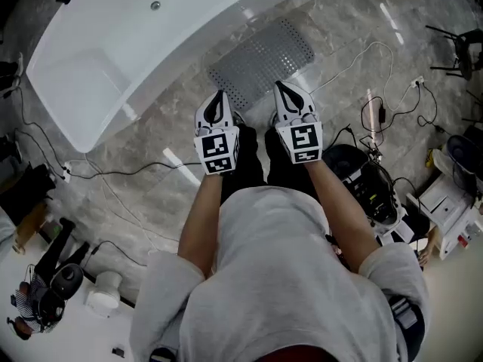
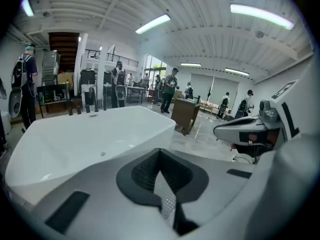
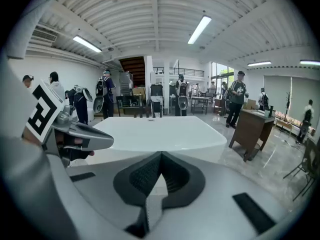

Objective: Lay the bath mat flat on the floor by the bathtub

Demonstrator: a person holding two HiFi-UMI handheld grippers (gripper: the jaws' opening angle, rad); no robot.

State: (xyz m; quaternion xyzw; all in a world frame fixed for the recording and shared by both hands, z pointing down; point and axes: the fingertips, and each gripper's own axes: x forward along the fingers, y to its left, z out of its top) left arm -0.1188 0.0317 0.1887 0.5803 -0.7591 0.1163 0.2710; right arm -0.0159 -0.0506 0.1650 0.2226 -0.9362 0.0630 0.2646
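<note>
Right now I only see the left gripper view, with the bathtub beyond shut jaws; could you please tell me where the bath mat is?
Observer: The grey bath mat lies flat on the marble floor alongside the bathtub, in front of the person.
Operator: Thanks. Is either gripper holding it?
Observer: No. The left gripper and right gripper are both shut and empty, held in the air over its near end.
Operator: Is anything lying close to it?
Observer: A white cable loops on the floor at the mat's right.

A brown cabinet (image 3: 252, 129) stands near a person (image 3: 239, 101) under long ceiling lights (image 3: 200, 29)
</note>
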